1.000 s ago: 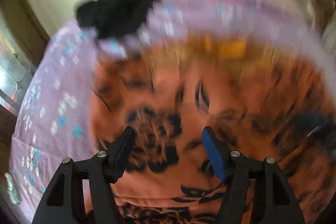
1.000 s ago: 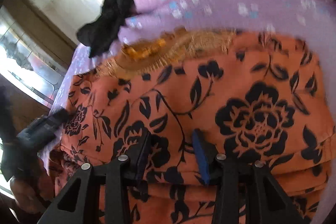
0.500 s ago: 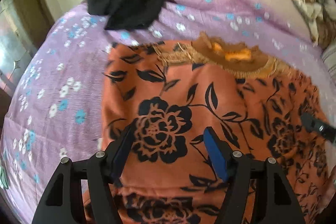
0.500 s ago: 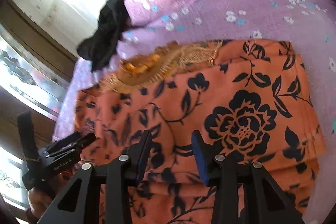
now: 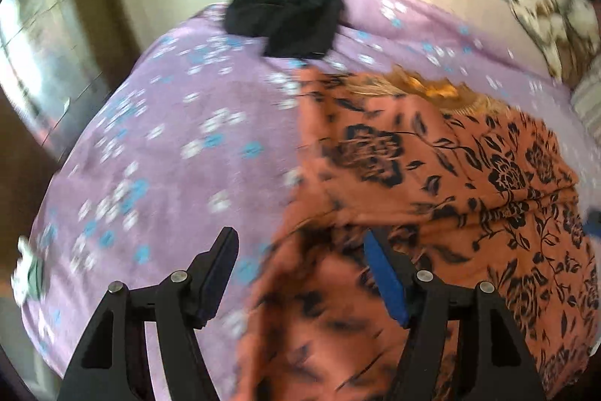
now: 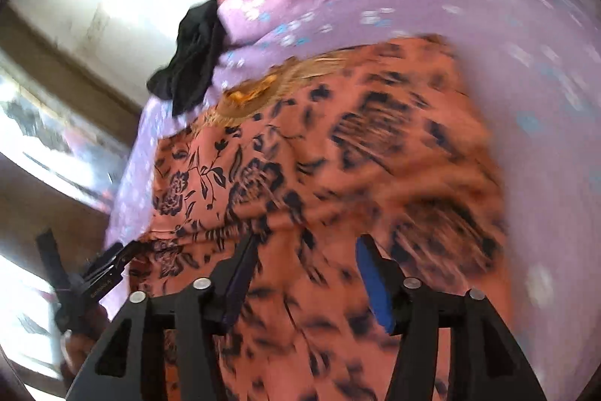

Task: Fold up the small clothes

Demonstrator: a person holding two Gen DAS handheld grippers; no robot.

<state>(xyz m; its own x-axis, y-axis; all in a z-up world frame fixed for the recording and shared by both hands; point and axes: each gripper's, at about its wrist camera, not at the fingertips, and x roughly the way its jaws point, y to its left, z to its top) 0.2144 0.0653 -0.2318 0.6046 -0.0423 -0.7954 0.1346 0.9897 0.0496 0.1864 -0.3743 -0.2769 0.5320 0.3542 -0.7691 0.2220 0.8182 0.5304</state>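
An orange garment with black flowers (image 5: 432,168) lies folded on a purple flowered bedsheet (image 5: 157,145), with a golden embroidered neckline (image 5: 424,89) at its far end. My left gripper (image 5: 300,262) is open and empty over the garment's near left edge. My right gripper (image 6: 304,262) is open and empty over the garment (image 6: 338,175). The left gripper also shows at the left of the right wrist view (image 6: 94,280). Both views are blurred.
A crumpled black garment (image 5: 289,14) lies at the bed's far edge, also in the right wrist view (image 6: 195,59). A patterned pillow or cloth (image 5: 556,21) sits far right. A wall and wooden frame lie beyond the bed on the left.
Both grippers have moved back towards the garment's near end. The left gripper has shifted left to the garment's left edge. Both jaws stay open.
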